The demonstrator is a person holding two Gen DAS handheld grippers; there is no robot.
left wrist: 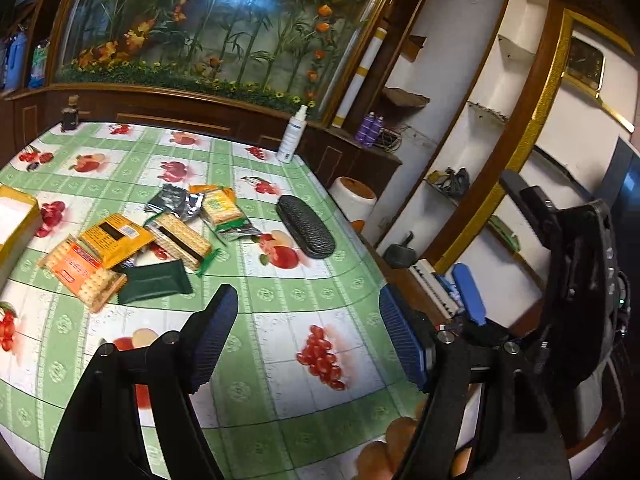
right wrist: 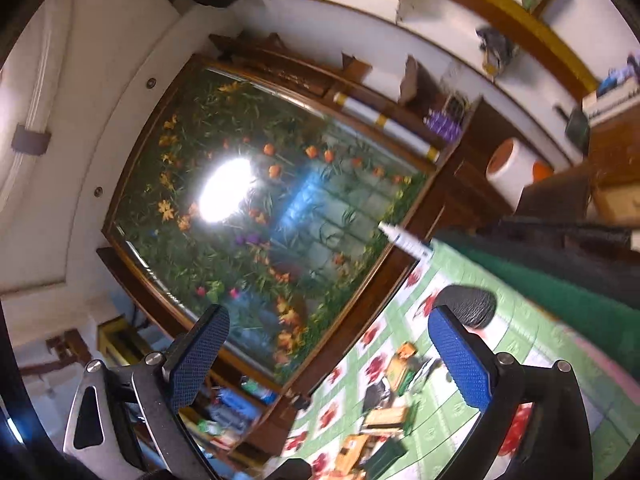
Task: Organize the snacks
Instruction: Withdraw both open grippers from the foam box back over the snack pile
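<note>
Here both tools [left wrist: 308, 336] [right wrist: 332, 364] empty above snacks [left wrist: 136, 244].

Dim, warm indoor light. A bright white glare spot reflects off the glass-fronted flower panel [right wrist: 224, 190]. Right-wrist view is motion-blurred; both views curve and darken at the edges.

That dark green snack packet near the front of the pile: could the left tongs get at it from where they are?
Probably yes. The left tongs are open and empty, and only bare tablecloth separates them from the dark green packet.
</note>
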